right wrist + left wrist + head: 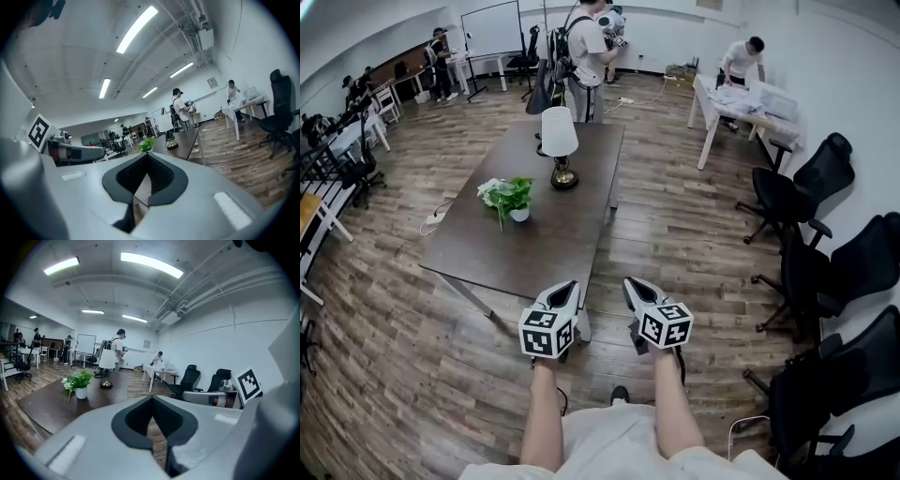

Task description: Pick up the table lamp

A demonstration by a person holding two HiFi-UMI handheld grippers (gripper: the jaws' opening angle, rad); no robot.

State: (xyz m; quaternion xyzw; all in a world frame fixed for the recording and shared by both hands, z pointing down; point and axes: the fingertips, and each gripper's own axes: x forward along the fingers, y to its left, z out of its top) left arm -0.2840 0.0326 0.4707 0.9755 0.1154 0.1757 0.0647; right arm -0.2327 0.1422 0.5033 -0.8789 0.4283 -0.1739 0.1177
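Observation:
The table lamp (560, 136), with a white shade and a round brass base, stands upright at the far middle of the dark brown table (487, 253). Both grippers hang over the floor just off the table's near corner, well short of the lamp. My left gripper (569, 285) is shut and holds nothing; my right gripper (631, 282) is also shut and holds nothing. In the left gripper view, the lamp (107, 363) shows far off, above the closed left gripper (152, 401). The right gripper view has the lamp (171, 144) small, beyond the closed right gripper (146, 157).
A small potted plant (512, 198) in a white pot stands on the table, nearer than the lamp and to its left. Black office chairs (811, 183) line the right wall. A white table (741, 105) and several people are at the far end.

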